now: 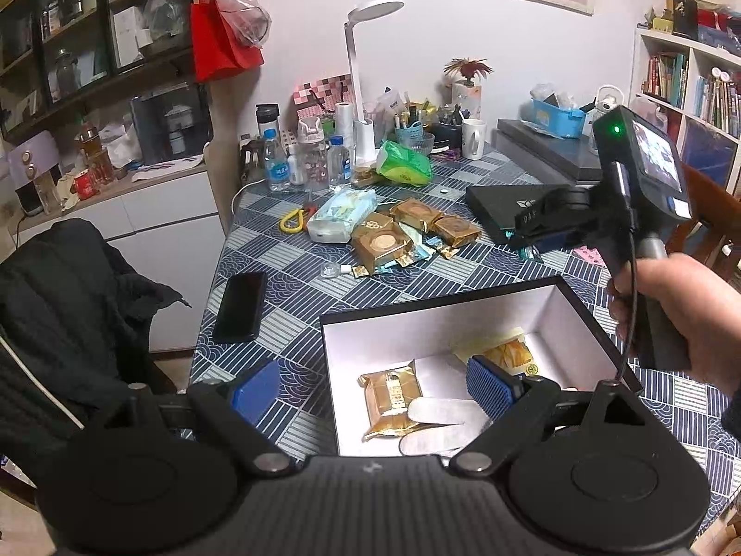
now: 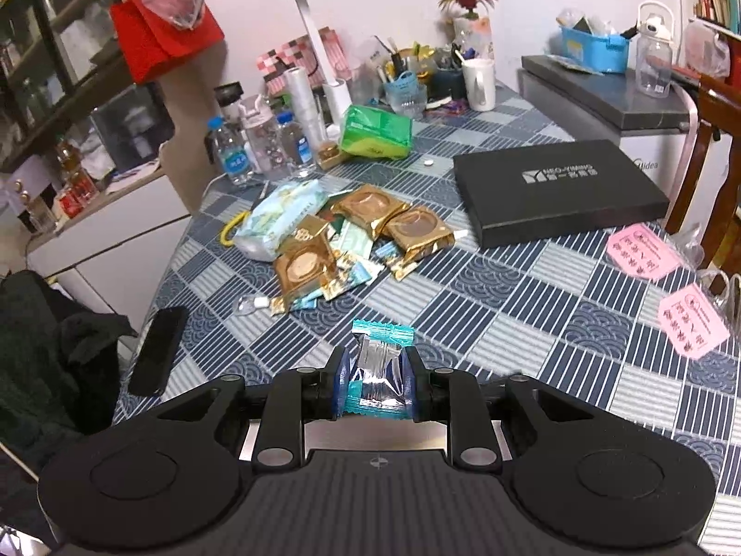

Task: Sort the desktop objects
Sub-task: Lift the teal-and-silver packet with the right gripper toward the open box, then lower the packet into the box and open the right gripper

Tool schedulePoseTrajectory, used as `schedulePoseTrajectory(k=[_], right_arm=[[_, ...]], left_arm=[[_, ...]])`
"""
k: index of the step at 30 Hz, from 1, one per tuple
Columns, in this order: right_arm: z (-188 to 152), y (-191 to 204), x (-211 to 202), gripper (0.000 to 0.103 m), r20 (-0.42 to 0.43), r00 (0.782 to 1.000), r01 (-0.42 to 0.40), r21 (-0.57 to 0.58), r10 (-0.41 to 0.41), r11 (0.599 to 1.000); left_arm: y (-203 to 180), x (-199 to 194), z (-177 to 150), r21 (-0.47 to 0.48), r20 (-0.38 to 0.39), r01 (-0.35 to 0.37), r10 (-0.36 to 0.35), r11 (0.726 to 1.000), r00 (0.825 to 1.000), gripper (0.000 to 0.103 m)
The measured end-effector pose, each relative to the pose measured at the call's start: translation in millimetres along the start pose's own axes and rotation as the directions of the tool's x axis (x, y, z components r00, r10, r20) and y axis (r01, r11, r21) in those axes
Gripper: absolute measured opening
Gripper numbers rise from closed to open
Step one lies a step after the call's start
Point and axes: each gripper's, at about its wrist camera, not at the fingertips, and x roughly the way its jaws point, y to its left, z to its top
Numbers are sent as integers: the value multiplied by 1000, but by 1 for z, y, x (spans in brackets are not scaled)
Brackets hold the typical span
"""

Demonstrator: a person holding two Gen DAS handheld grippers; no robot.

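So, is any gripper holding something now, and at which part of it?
The right gripper holds a small teal and silver packet, pinched across its middle, sealed ends free. The left gripper is open, holding nothing.

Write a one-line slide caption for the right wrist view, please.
Right gripper holds a teal candy packet above the checked tablecloth.

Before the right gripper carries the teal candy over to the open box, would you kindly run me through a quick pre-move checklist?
1. Grip: right gripper shut on the teal-and-silver candy packet, held between both pads: ok.
2. Packet lifted clear of the tablecloth: ok.
3. Open box has free floor beside the gold packet: ok.
4. Left gripper open, one finger over the box mouth, possibly in the way: not ok.
5. Path from right gripper to box: cannot tell.
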Motion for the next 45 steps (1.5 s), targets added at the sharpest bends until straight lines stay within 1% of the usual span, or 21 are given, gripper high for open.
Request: schedulePoseTrajectory(k=[5, 10, 16, 23, 28, 35, 45], right_arm=[[-17, 0, -5, 24, -24, 1000, -11, -4, 11, 1000], [-37, 0, -1, 24, -64, 998, -8, -15, 7, 1000], [-60, -2, 14, 24, -134, 991, -1, -23, -2, 1000], [-79, 0, 35, 24, -196, 980, 15, -37, -22, 999], [-88, -4, 47, 24, -232, 972, 31, -40, -40, 999], [-94, -7, 55, 25, -259, 964, 43, -37, -51, 998], [-95, -2, 59, 26, -259, 964, 55, -58, -68, 997]], left_arm=[[2, -4, -2, 1, 1, 6, -6, 1000, 1000, 103], [4, -5, -4, -5, 2, 11, -11, 1000, 1000, 103], [5, -6, -7, -12, -3, 11, -11, 1000, 1000, 103], [7, -6, -7, -22, -3, 4, -4, 1000, 1000, 103], [9, -5, -7, -29, -8, -2, 2, 1000, 1000, 103], [11, -3, -6, -41, -14, -5, 5, 999, 1000, 103], [11, 0, -8, -38, -22, -4, 4, 999, 1000, 103]])
